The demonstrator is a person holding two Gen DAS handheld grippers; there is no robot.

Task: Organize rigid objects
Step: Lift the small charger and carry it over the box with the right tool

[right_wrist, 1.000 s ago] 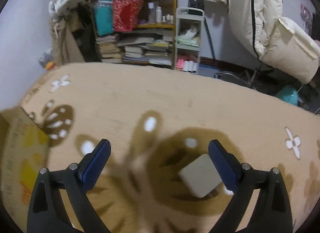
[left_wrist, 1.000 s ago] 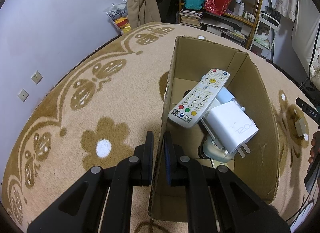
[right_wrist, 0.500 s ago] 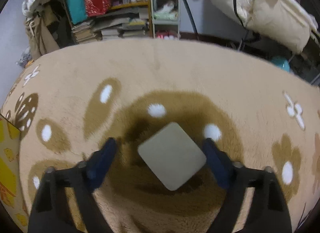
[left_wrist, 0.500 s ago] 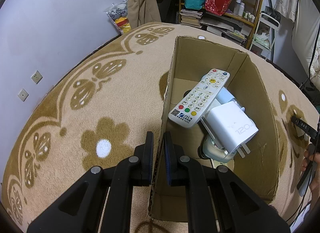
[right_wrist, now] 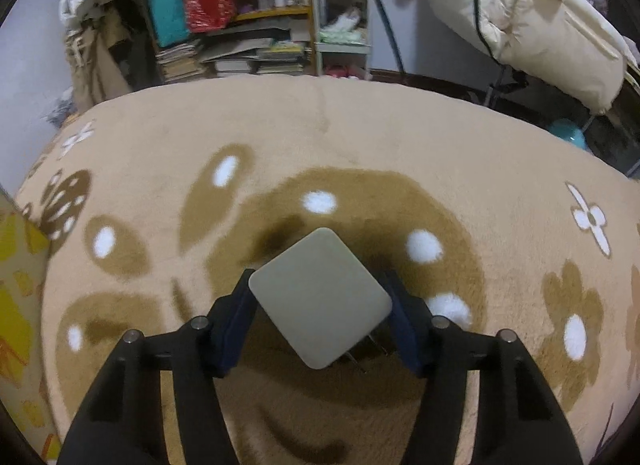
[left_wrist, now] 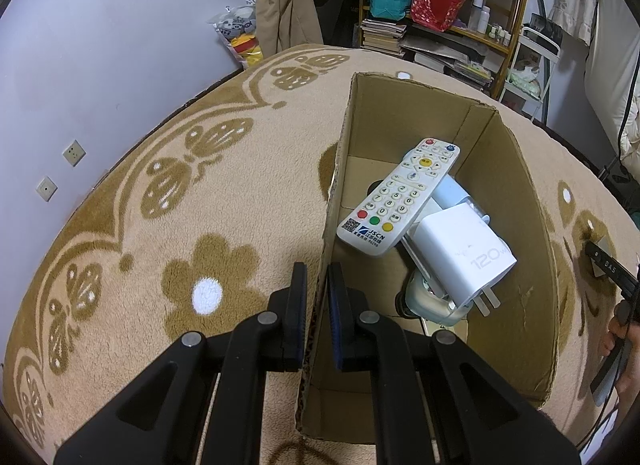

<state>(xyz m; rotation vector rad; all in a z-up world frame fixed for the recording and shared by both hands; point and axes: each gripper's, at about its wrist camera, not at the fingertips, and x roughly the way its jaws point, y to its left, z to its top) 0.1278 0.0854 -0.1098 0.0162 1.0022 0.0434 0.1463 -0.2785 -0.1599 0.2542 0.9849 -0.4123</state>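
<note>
A remote (left_wrist: pixel 400 197) lies atop a charger (left_wrist: pixel 464 251) inside the cardboard box (left_wrist: pixel 516 201) on the carpet (left_wrist: pixel 160 201); shelves (left_wrist: pixel 448 25) stand behind.

A beige rug (left_wrist: pixel 152 249) with brown flower and butterfly patterns and white dots carries everything. An open cardboard box (left_wrist: pixel 516 225) stands directly on the rug, near its left border by the wall. Well apart from the box, to its right, a square grey-white charger (right_wrist: pixel 320 297) lies on a large brown flower of the rug, turned corner-on with its prongs pointing toward the camera; a strip of the box's yellow-printed outer wall shows at the left edge of the right wrist view.
</note>
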